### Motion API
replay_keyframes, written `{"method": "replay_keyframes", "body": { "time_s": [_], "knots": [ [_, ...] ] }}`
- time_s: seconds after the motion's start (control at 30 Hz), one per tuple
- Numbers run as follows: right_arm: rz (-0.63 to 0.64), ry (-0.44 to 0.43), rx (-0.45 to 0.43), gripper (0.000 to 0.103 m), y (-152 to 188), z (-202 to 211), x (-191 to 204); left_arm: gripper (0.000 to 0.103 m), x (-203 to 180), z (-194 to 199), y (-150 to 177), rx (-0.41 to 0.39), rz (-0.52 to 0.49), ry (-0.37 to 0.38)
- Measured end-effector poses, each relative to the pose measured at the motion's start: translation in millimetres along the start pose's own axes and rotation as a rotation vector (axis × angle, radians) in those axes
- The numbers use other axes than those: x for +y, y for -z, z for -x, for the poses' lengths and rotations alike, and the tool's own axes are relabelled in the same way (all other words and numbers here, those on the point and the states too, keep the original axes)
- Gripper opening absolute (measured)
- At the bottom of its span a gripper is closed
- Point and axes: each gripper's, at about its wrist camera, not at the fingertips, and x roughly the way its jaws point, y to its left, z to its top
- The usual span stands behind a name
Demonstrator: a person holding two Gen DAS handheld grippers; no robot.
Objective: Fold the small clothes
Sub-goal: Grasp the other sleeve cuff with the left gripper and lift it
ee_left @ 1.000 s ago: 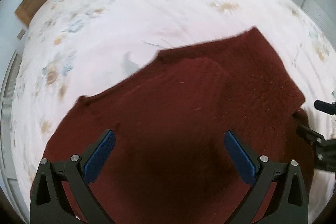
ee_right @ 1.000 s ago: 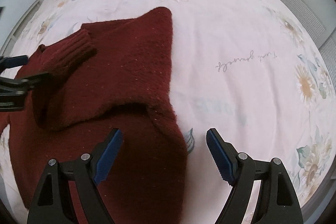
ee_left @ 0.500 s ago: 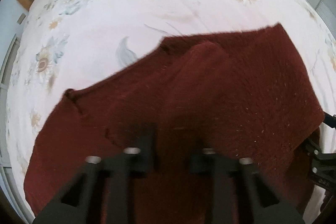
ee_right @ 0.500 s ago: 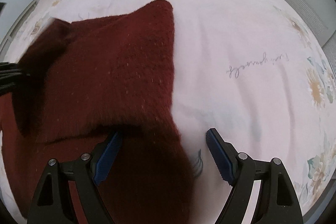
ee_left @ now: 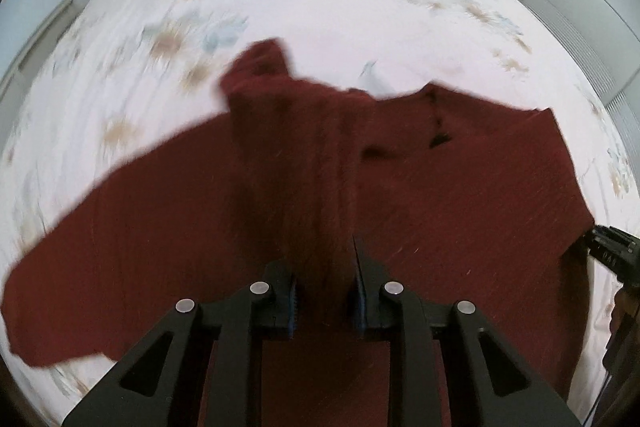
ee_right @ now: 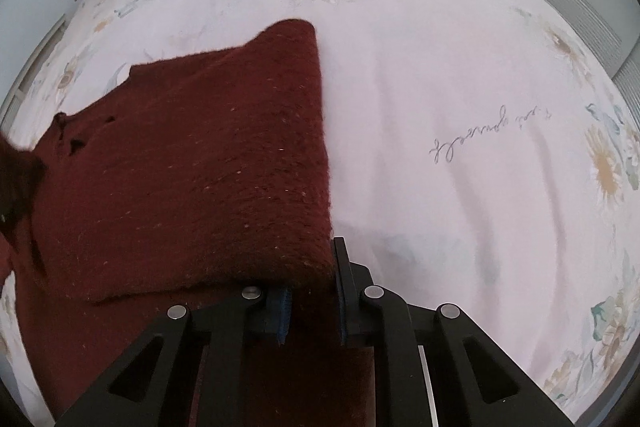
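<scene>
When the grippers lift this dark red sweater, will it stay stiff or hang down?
Probably floppy: the sweater already sags around the left gripper. Its thick fuzzy knit looks unlikely to slip from the right gripper.

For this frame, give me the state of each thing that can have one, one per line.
Left gripper: shut on a bunched ridge of the sweater.
Right gripper: shut on the sweater's near edge.
Sweater: dark red knit, partly folded, a flap lying over its lower layer, held by both grippers.
Bed sheet: floral, spread flat under the sweater.
</scene>
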Motion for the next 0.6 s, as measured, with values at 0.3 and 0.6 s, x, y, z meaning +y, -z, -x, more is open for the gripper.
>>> {"method": "replay_keyframes", "body": {
  "time_s": [0.3, 0.6],
  "knots": [
    [0.007, 0.009, 0.008, 0.017, -3.9, -4.2, 5.8, 0.047, 45.0, -11.7, 30.7, 0.073, 0.156, 0.046],
    [0.010, 0.000, 0.008, 0.020, -1.9, -2.4, 7.0, 0.076, 59.7, 14.7, 54.0, 0.112, 0.211, 0.038]
  ]
}}
